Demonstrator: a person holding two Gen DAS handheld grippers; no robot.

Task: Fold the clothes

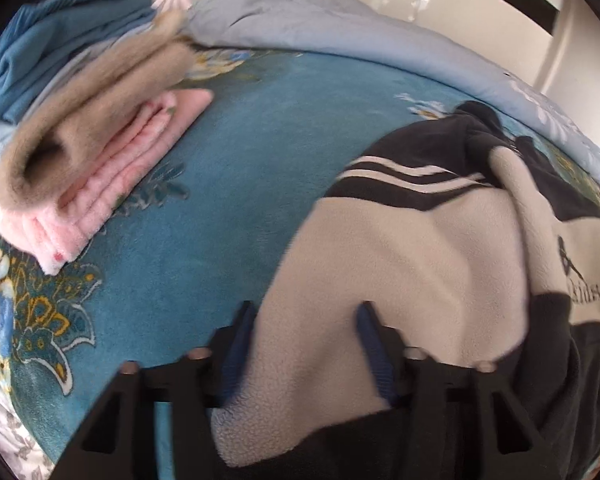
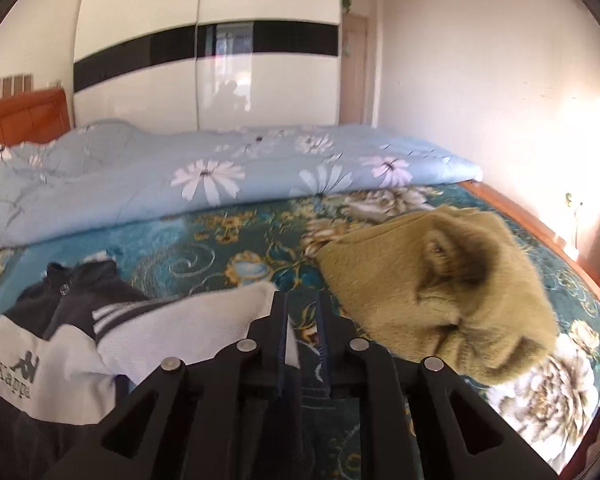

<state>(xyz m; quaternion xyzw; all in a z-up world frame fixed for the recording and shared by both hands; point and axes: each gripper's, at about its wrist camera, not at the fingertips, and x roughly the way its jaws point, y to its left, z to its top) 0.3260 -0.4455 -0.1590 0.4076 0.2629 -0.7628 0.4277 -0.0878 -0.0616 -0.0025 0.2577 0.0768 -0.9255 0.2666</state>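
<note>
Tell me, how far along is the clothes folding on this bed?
Partly done, it seems. A pink towel lies folded by a blue pile, with a brown fuzzy garment on top. In hand: the left gripper has the cream sleeve of a black and cream jacket between its fingers; the right gripper is slightly open and empty. Left: the jacket looks rumpled, and the brown garment looks loose.

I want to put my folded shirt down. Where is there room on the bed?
The bare teal blanket between the pink towel pile and the fleece jacket is free. It's crowded around the tan sweater and under the blue quilt.
</note>
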